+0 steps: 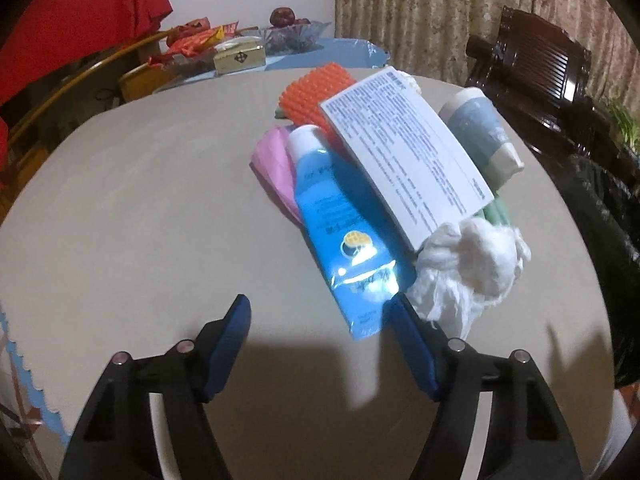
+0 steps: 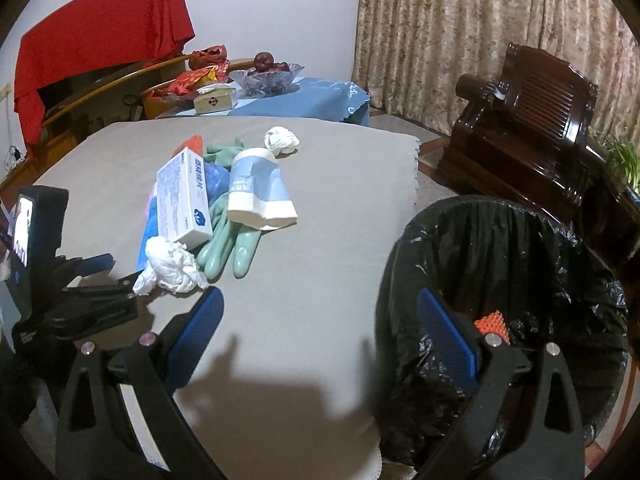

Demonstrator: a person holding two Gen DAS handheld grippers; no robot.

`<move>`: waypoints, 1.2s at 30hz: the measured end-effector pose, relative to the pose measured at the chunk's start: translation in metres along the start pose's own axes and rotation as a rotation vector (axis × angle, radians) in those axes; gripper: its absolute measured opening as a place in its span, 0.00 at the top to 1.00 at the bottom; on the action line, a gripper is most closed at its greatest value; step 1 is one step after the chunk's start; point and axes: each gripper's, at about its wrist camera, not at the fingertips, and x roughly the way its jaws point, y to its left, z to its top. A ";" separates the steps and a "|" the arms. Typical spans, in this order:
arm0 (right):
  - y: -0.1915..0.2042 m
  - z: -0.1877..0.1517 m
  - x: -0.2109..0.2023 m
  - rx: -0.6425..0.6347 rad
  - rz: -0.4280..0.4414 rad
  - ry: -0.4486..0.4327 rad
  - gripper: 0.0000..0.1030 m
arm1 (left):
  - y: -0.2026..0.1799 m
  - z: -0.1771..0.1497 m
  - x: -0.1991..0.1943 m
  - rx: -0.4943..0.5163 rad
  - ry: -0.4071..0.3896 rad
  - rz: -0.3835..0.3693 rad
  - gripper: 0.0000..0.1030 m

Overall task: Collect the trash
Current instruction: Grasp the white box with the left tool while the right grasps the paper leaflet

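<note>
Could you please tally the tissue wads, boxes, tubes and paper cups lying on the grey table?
Tissue wads: 2
Boxes: 1
Tubes: 1
Paper cups: 1
Total: 5

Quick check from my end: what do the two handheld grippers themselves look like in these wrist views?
Both match. The left gripper and right gripper each have two black plastic arms with triangular cut-outs, round silver pivot pins, and flat blue ribbed pads on the fingers. The right wrist view shows the left unit's black body carrying a small lit screen. No cables, sleeves or hands show.
</note>
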 end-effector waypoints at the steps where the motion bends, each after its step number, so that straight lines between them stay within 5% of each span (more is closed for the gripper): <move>1: 0.000 0.001 0.000 -0.003 0.001 -0.001 0.08 | 0.000 0.003 0.002 -0.006 0.003 -0.010 0.31; 4: 0.001 0.002 0.002 -0.008 0.001 0.000 0.08 | 0.001 0.010 0.008 -0.022 0.011 -0.045 0.34; 7: 0.002 0.003 0.005 -0.013 -0.001 0.006 0.08 | 0.004 0.017 0.009 -0.034 0.009 -0.094 0.59; 8: 0.002 0.003 0.006 -0.015 -0.001 0.007 0.08 | 0.004 0.018 0.010 -0.037 0.010 -0.111 0.76; 12: 0.006 0.005 0.012 -0.022 -0.002 0.010 0.08 | 0.007 0.020 0.009 -0.057 0.009 -0.150 1.00; 26: 0.043 0.033 0.044 -0.041 0.063 0.000 0.09 | 0.041 0.015 -0.022 -0.027 -0.059 -0.082 1.00; 28: 0.051 0.040 0.050 -0.041 0.084 -0.002 0.19 | 0.049 0.015 -0.019 -0.046 -0.050 -0.078 0.99; 36: 0.093 0.061 0.070 -0.101 0.142 -0.009 0.27 | 0.078 0.019 -0.012 -0.096 -0.049 -0.047 0.77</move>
